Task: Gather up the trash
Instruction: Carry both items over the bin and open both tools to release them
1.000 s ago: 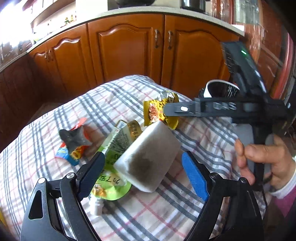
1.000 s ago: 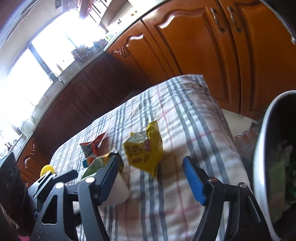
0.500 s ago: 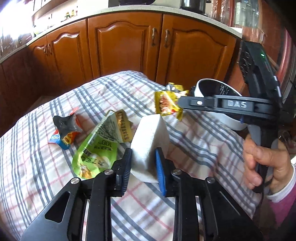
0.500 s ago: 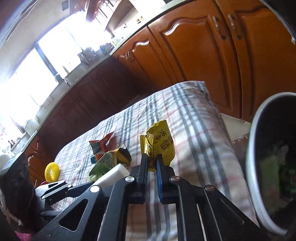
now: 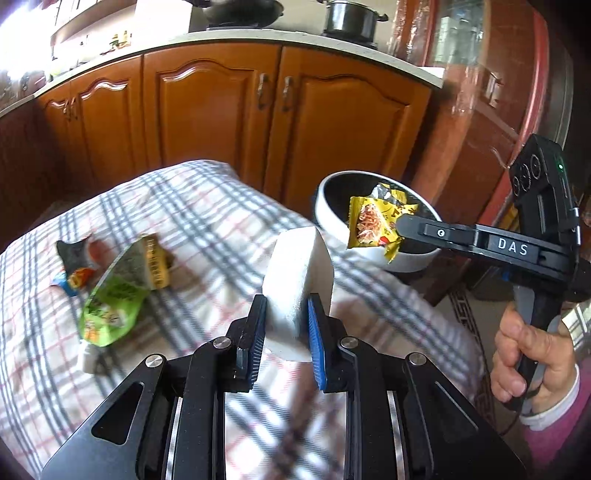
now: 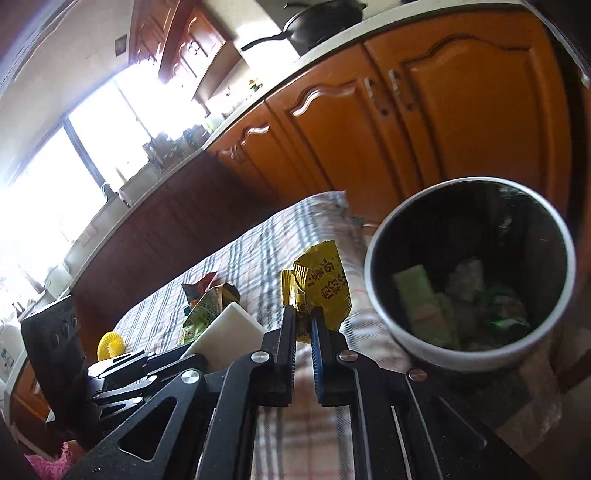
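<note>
Right gripper (image 6: 303, 325) clamped on crinkly yellow foil snack wrapper (image 6: 323, 284): light, limp, slippery, best pinched at bottom edge; left gripper (image 5: 283, 325) squeezing soft white foam block (image 5: 297, 280).

A grey-and-red plaid cloth (image 5: 207, 221) covers the counter. Behind it runs a row of orange-brown wooden cabinet doors (image 5: 210, 110) with metal handles. On the pale worktop (image 5: 295, 37) above stand a dark steel pot (image 5: 351, 16) and a black frying pan (image 6: 321, 18). A bright window (image 6: 74, 147) glares.
</note>
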### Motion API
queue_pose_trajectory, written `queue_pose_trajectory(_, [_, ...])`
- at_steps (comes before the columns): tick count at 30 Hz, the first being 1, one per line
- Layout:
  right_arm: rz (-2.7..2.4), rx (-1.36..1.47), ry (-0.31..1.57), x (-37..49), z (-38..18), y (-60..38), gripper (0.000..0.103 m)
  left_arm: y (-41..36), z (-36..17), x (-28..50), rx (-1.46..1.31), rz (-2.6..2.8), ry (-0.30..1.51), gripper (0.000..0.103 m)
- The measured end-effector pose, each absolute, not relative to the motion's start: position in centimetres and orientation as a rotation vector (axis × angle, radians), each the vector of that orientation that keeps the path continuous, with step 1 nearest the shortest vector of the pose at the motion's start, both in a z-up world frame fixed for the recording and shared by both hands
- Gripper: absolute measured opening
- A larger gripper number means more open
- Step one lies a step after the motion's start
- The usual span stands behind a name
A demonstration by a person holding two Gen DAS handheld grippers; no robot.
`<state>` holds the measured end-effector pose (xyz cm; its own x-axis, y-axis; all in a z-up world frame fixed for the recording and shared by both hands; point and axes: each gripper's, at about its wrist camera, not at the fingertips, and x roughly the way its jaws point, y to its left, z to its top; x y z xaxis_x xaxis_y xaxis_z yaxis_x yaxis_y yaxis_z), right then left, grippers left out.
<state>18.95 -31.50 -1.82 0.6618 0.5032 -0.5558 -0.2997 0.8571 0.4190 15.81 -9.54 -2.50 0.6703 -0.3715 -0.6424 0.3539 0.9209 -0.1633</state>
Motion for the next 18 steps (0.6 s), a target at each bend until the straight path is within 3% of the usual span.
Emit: queue_pose_trajectory(18, [0.298,0.352,0.644,16.2,-1.0,-39.3,0.007,-16.1,-0.8,16.8,-0.030,-0.488,0.709,0.020])
